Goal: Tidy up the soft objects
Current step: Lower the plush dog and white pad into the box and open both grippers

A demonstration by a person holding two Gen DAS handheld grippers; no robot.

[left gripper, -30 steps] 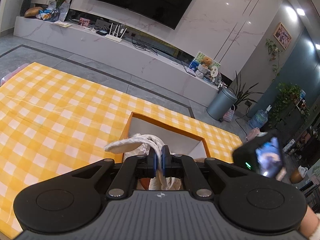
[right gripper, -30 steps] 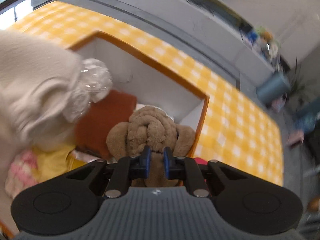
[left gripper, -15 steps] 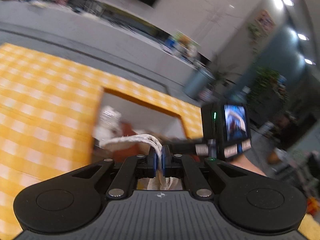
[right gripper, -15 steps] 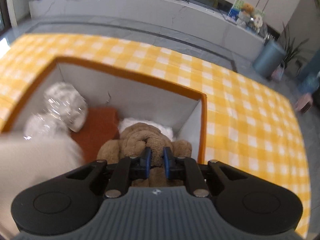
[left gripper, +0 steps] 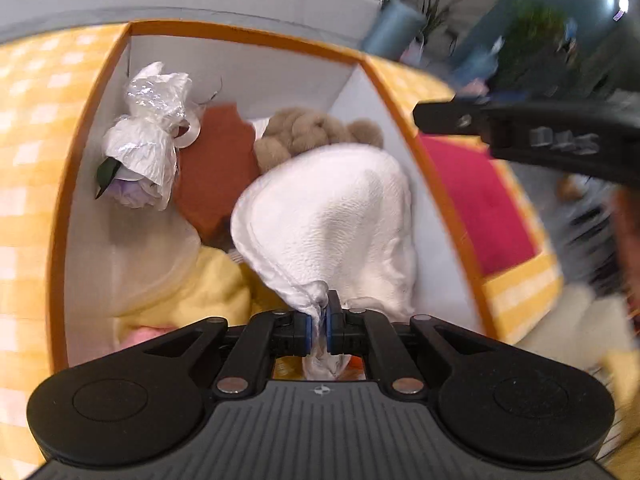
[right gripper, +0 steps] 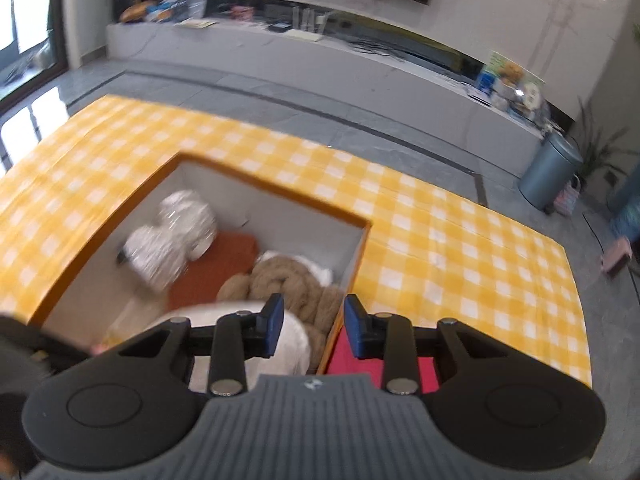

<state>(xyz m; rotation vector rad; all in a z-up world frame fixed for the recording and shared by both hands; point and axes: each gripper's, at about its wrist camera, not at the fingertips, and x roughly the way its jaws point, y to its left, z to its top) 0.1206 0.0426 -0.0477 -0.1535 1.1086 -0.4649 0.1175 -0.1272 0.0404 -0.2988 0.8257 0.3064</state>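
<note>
Yellow-and-white checked cloth [right gripper: 440,216] covers the surface ahead of my tools, grey floor and a long white TV bench beyond it. Set into the cloth is an orange-rimmed box [left gripper: 240,36] with white walls.

Contents, from my left gripper [left gripper: 319,322] forward: yellow fabric [left gripper: 208,284] at the near left, a rust-brown cushion [left gripper: 218,168] in the middle, a crinkled plastic-wrapped bundle [left gripper: 150,140] against the far left wall, and a tan knotted plush [left gripper: 312,130] at the far right.

My left gripper is pressed together on a gathered corner of the white towel [left gripper: 340,216], which hangs forward into the box over the plush and the cushion.

My right gripper [right gripper: 313,330] sits above the box's near right corner; its jaws have just been opening and stand apart with nothing between them. A red cloth [right gripper: 360,360] lies just outside the box wall, below its right finger.
</note>
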